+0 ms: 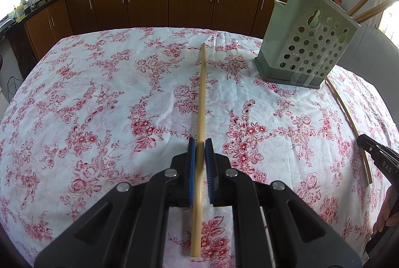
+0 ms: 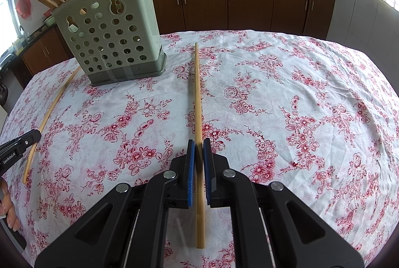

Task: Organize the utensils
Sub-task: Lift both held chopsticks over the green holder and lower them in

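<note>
Blue-padded jaws of the left gripper [image 1: 200,150] pinch a long, pale bamboo chopstick [image 1: 201,103], round and plain, whose far end points past the jaws toward the left of the green holder [image 1: 306,43]. Its near end runs back between the black gripper arms, above the cloth. That holder, a perforated plastic box with more chopsticks standing in it, sits on the table [image 1: 99,98], which wears a white cloth printed with red flowers. Brown kitchen cabinets line the wall beyond the holder, with two woks on the counter above them.

To the right of the holder, the right gripper [image 2: 198,149] likewise has its jaws closed on a second chopstick [image 2: 197,98] of the same look, aimed just right of the holder's base.
</note>
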Demonstrator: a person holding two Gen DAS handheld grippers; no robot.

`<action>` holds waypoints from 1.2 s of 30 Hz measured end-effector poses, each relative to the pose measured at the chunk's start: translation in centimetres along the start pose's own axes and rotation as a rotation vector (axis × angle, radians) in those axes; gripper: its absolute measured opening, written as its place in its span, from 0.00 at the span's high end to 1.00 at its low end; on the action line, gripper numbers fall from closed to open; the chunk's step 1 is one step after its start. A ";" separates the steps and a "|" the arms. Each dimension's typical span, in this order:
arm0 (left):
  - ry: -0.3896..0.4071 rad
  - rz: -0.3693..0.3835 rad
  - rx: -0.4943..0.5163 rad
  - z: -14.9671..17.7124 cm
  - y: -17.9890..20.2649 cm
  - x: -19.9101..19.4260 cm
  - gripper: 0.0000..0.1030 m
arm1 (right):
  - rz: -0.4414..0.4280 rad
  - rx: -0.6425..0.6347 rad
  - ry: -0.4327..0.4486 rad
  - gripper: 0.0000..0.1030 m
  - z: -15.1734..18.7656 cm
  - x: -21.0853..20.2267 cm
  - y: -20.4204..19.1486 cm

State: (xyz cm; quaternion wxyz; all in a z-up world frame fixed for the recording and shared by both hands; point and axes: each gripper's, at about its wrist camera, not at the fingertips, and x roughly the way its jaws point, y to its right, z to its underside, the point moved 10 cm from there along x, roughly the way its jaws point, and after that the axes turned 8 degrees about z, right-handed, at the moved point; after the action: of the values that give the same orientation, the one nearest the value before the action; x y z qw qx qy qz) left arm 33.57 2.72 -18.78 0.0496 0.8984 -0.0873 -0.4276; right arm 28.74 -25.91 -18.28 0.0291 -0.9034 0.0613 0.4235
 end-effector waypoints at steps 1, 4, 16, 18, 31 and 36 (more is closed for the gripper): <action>0.000 0.000 0.000 0.0 0.0 0.0 0.89 | 0.000 0.000 0.000 0.92 0.0 0.0 0.0; 0.000 0.000 0.000 0.0 -0.1 0.0 0.89 | 0.000 0.000 0.000 0.92 0.0 0.0 0.0; -0.019 -0.056 0.092 1.8 0.5 -1.3 0.90 | -0.035 0.020 -0.002 0.93 1.0 -0.7 0.5; -0.026 -0.060 0.112 2.0 0.8 -1.4 0.92 | -0.024 0.019 0.000 0.93 1.0 -0.8 0.7; 0.273 0.056 0.142 -5.8 5.3 -13.0 0.92 | -0.032 0.053 0.318 0.93 -6.2 -10.9 2.5; 0.331 0.111 0.140 -8.4 6.7 -15.8 0.92 | -0.060 0.059 0.395 0.93 -8.4 -13.9 2.6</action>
State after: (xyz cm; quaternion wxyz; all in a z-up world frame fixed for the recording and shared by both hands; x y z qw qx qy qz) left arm 29.55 -0.58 -0.41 0.0241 0.9516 -0.1572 -0.2632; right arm 25.97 -28.12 -2.18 0.0555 -0.9690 0.0514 0.2351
